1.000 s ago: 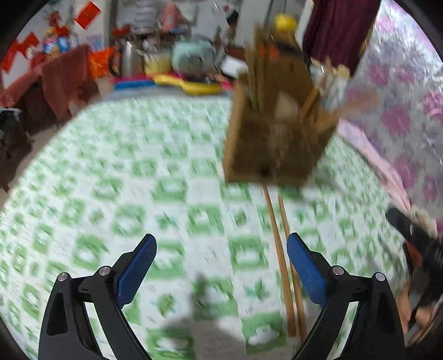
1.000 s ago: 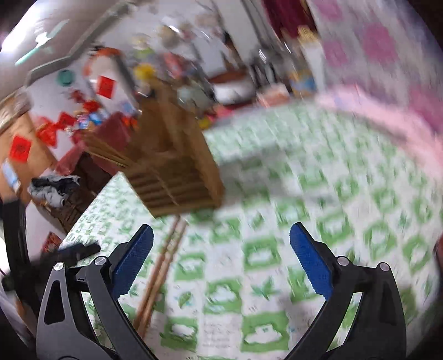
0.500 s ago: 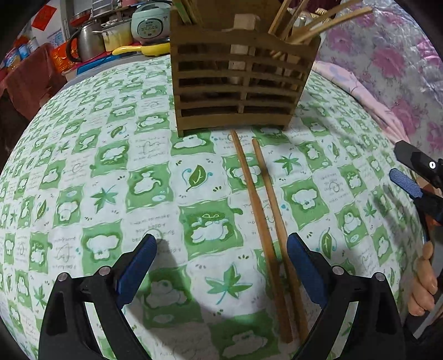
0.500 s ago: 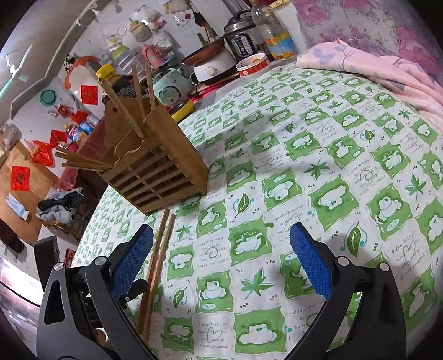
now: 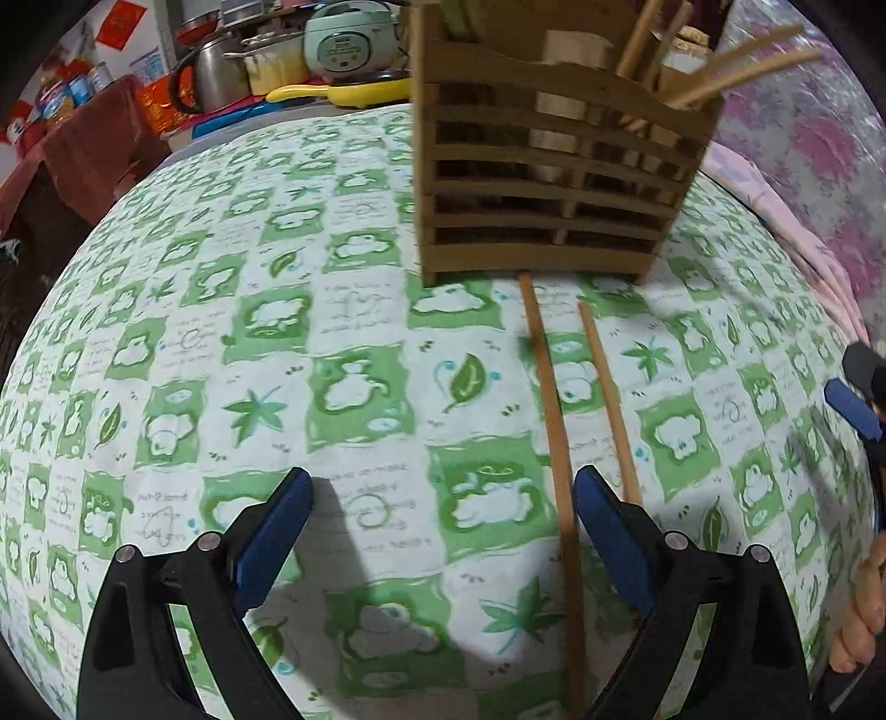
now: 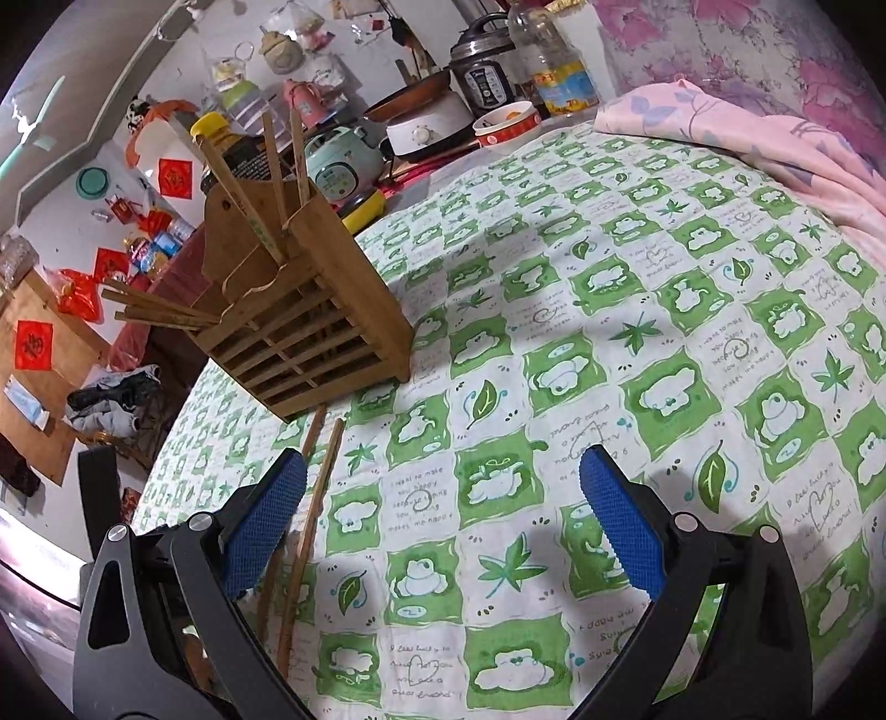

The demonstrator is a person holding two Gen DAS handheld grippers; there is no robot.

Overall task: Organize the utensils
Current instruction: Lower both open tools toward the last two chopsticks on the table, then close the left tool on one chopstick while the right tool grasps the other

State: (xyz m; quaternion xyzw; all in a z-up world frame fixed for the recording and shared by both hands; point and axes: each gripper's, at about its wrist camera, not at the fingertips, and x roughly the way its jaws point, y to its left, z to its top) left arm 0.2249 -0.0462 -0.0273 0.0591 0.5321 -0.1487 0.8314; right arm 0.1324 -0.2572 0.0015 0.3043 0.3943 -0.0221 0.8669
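Left wrist view: the left claw (image 5: 443, 501) hovers over the desk (image 5: 166, 343), which carries a green-and-white patterned cloth. Its jaws stand wide apart and grip nothing. Two loose chopsticks (image 5: 559, 443) lie on the cloth side by side, running from near to far. The left stick passes just inside the claw's right finger; the right stick disappears behind that finger. Their far tips end at or just short of the base of the wooden utensil holder (image 5: 548, 166), which stands at the far centre and contains more chopsticks leaning out to the right. A rice cooker (image 5: 349, 36) sits far behind, to the left.

Right wrist view: the right claw (image 6: 443, 493) hovers over the same cloth, jaws wide apart and empty. The two loose chopsticks (image 6: 310, 515) lie near left, beside and partly behind the claw's left finger. The holder (image 6: 310, 310) stands far left of the claw, well apart from it.
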